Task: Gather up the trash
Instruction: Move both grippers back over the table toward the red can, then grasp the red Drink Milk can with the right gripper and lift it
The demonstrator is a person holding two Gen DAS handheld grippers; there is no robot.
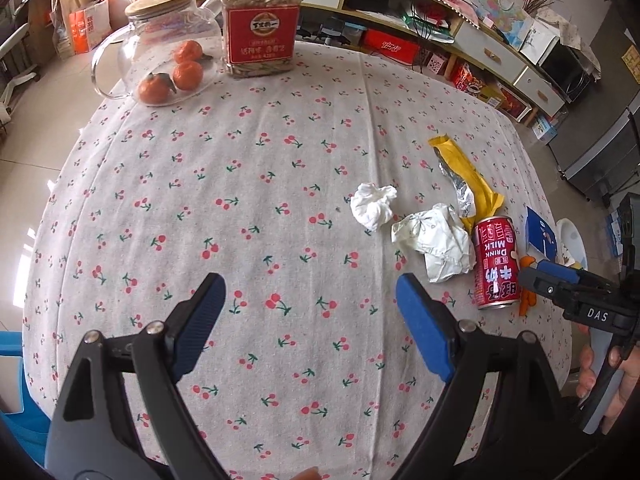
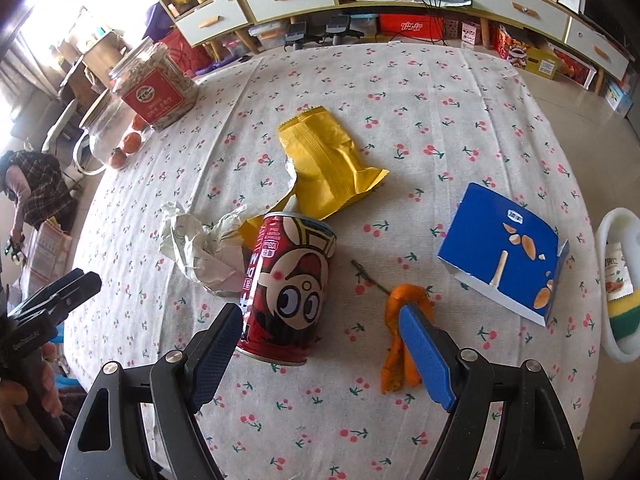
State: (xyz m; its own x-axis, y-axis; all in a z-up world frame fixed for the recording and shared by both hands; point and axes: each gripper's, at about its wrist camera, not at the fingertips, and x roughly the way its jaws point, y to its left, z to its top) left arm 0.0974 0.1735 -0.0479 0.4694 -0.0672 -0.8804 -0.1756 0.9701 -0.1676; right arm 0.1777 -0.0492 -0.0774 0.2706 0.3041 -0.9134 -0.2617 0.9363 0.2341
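Note:
Trash lies on the cherry-print tablecloth [image 1: 260,184]: a white tissue [image 1: 372,206], crumpled paper [image 1: 436,240] [image 2: 200,248], a yellow wrapper [image 1: 468,180] [image 2: 328,160], a red milk-drink can [image 1: 496,264] [image 2: 288,288], orange peel [image 2: 394,360] and a blue box [image 2: 500,248]. My left gripper [image 1: 312,320] hangs open over bare cloth, left of the pile. My right gripper [image 2: 320,316] is open just above the can. Its left pad is near the can's side and its right pad covers part of the peel. Neither pad presses on anything.
A seed jar [image 1: 260,20] and a glass pot with tangerines [image 1: 168,60] stand at the far left corner. A white bin [image 2: 604,232] with a sponge and a packet in it sits off the table's right edge. Shelves run along the back.

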